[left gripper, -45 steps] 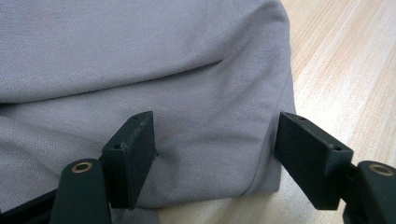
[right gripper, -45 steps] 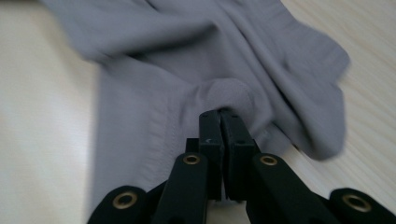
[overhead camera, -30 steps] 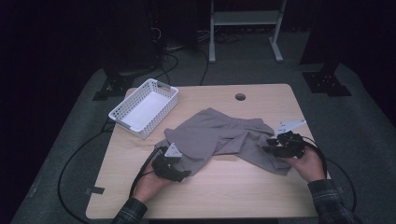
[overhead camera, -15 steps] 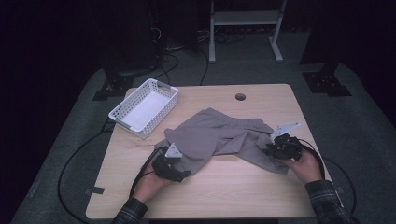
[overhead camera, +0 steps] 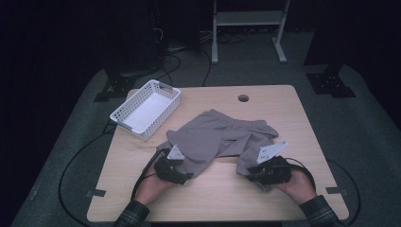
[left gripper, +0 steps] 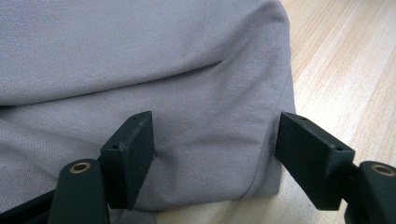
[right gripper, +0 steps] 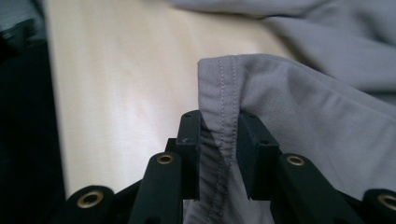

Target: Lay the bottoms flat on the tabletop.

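A grey garment (overhead camera: 222, 135) lies crumpled across the middle of the wooden table (overhead camera: 283, 104). My right gripper (overhead camera: 251, 174) (right gripper: 219, 126) is low at the garment's near right end. Its jaws have just been closing and now pinch a stitched hem of the grey cloth (right gripper: 280, 107) between the pads. My left gripper (overhead camera: 185, 176) (left gripper: 217, 140) rests at the garment's near left corner. Its jaws stand wide apart over a flat fold of cloth (left gripper: 140, 60) without pressing on it.
A white slotted basket (overhead camera: 124, 113) sits at the table's far left corner. A round cable hole (overhead camera: 243, 98) is near the far edge. Bare wood shows along the near edge and on the right. Black cables trail off both sides.
The right gripper has moved toward the near edge and leftward, dragging the garment's right end with it. The left gripper has stayed put.
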